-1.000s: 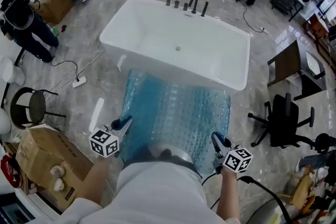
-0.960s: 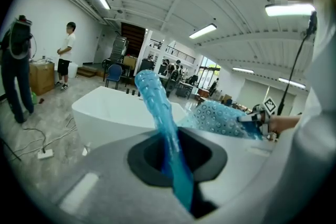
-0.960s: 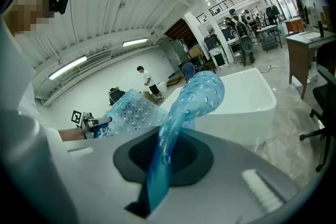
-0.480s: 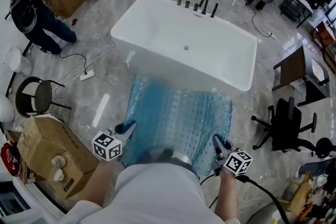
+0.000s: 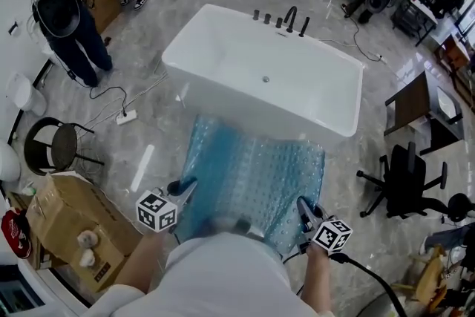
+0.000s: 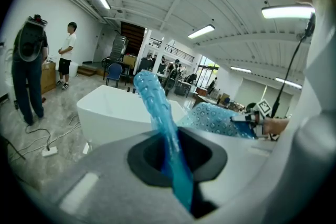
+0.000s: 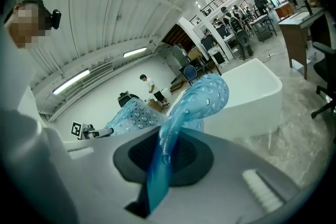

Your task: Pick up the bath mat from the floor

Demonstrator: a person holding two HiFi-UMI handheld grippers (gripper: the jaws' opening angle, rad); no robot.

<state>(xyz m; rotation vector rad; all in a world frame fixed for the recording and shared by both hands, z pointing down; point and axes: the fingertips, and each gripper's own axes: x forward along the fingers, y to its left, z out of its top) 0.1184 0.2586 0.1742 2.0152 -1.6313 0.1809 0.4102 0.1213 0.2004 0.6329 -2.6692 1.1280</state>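
Observation:
A translucent blue bath mat (image 5: 256, 178) with bubble-like bumps hangs lifted in front of the white bathtub (image 5: 223, 63), its far edge near the tub's side. My left gripper (image 5: 180, 188) is shut on the mat's near left corner, and my right gripper (image 5: 303, 208) is shut on its near right corner. In the left gripper view the mat's edge (image 6: 163, 128) runs up out of the closed jaws. The right gripper view shows the other corner (image 7: 181, 113) curling up from between its jaws.
The bathtub has dark taps (image 5: 280, 17) on its far rim. A cardboard box (image 5: 70, 215) and a black stool (image 5: 52, 148) stand at the left, with a power strip and cable (image 5: 125, 116) on the floor. Office chairs (image 5: 404, 182) and a desk (image 5: 419, 96) stand at the right. Two people (image 5: 70, 26) stand far left.
The head view has shifted: the tub and room have slid down and right in the picture. Both grippers keep their hold on the mat's corners, and the person at the far left has moved.

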